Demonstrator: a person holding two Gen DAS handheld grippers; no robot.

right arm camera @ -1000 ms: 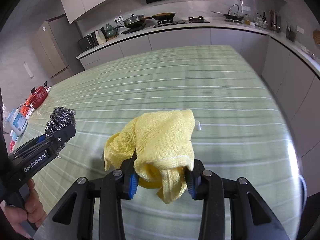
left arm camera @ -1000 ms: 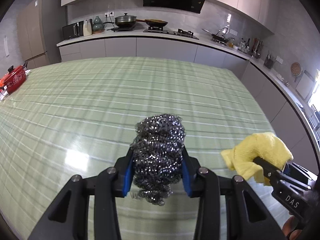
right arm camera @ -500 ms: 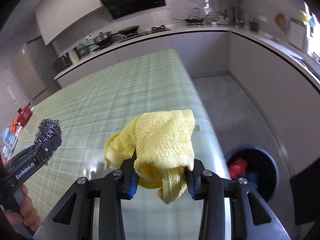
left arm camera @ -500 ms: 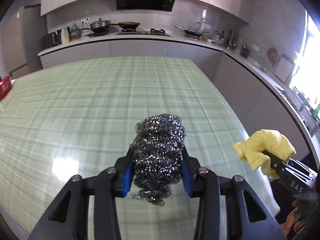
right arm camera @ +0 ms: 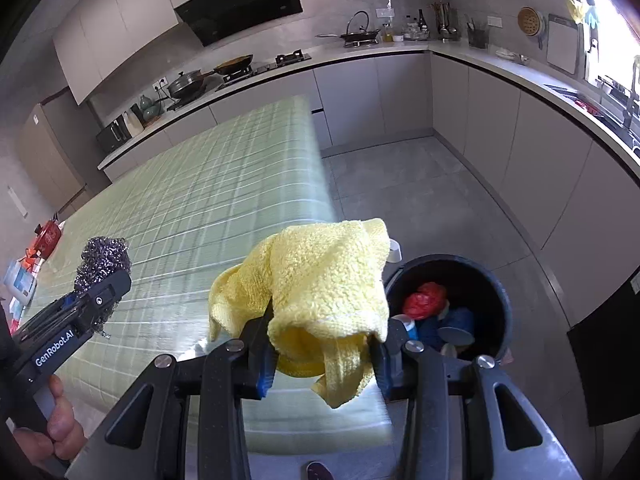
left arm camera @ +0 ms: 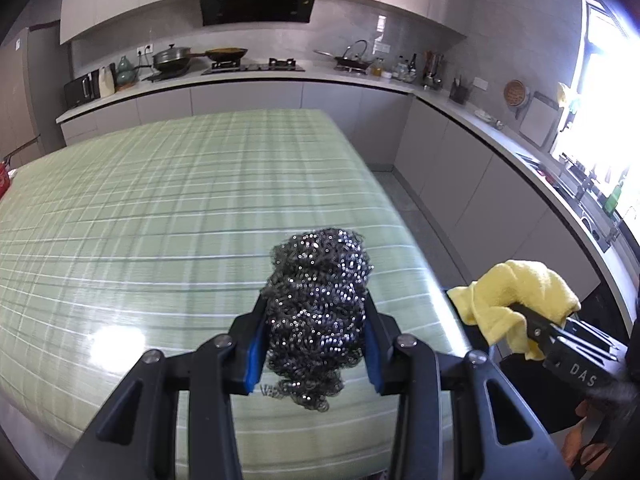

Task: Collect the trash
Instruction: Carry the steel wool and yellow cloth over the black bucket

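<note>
Left gripper [left arm camera: 316, 340] clamped on a steel wool scourer [left arm camera: 318, 312], blue finger pads [left arm camera: 254, 346] pressing its sides, a curl of wire hanging below. Held in the air over the near right part of the table with its green plaid cloth [left arm camera: 160, 220]. Right gripper [right arm camera: 324, 344] pinching a crumpled yellow terry cloth [right arm camera: 320, 284], folds draped over and in front of the fingers, one tail hanging down. Held past the right edge of the table, above the grey floor [right arm camera: 400, 184]. Just to the right of the cloth and lower, a round dark trash bin [right arm camera: 504, 308] standing on the floor, open at the top, with a red crumpled item [right arm camera: 424, 294] and blue pieces inside. Far behind, kitchen counter [left arm camera: 248, 80] with pots and a gas hob, black range hood [left arm camera: 256, 0] above. At the far left edge of the table, a red object [right arm camera: 47, 236], too small to name.
</note>
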